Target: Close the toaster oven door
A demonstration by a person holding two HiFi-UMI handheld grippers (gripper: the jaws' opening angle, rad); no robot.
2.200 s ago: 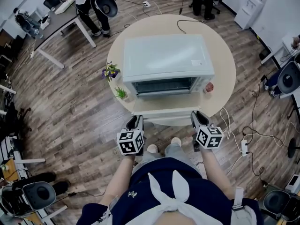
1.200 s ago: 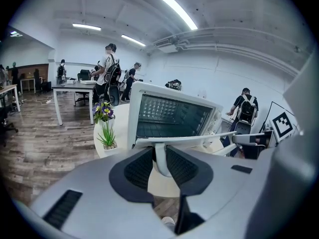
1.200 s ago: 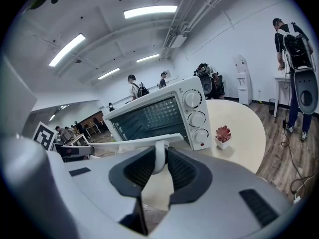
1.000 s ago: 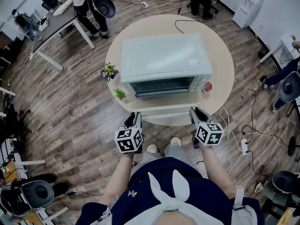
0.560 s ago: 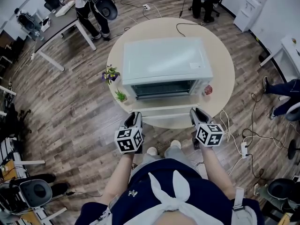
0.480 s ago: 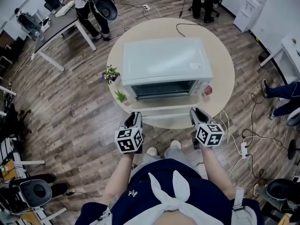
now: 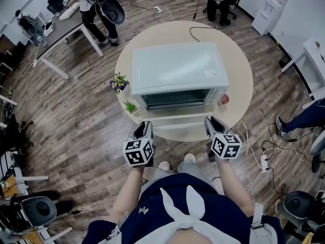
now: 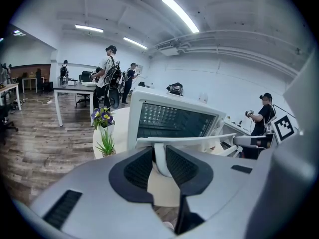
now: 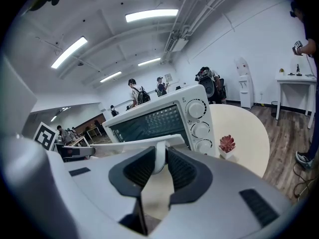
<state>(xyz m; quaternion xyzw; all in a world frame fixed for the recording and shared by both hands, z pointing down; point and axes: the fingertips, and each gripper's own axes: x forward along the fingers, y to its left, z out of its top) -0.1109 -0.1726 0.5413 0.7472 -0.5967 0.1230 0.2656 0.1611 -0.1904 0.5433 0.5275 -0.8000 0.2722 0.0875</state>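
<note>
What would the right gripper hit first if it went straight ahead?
The right gripper has its jaws shut on the door handle, so that comes first. Beyond it, probably the open oven.

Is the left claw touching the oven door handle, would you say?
Touching: in the left gripper view, the left claw has both pads pressed on the door handle.

The toaster oven (image 7: pixel 175 72) stands mid-tabletop (image 7: pixel 241 67), its door (image 7: pixel 175 120) folded down flat towards the person. Left of it stands a flower vase (image 7: pixel 118 83), with a small plant (image 7: pixel 130 106) just in front. A potted succulent (image 7: pixel 224 99) sits at its right front corner. The left gripper (image 7: pixel 143 130) and right gripper (image 7: pixel 211 123) sit at the door's near edge, jaws pressed on either end of the handle (image 8: pixel 160 156).
</note>
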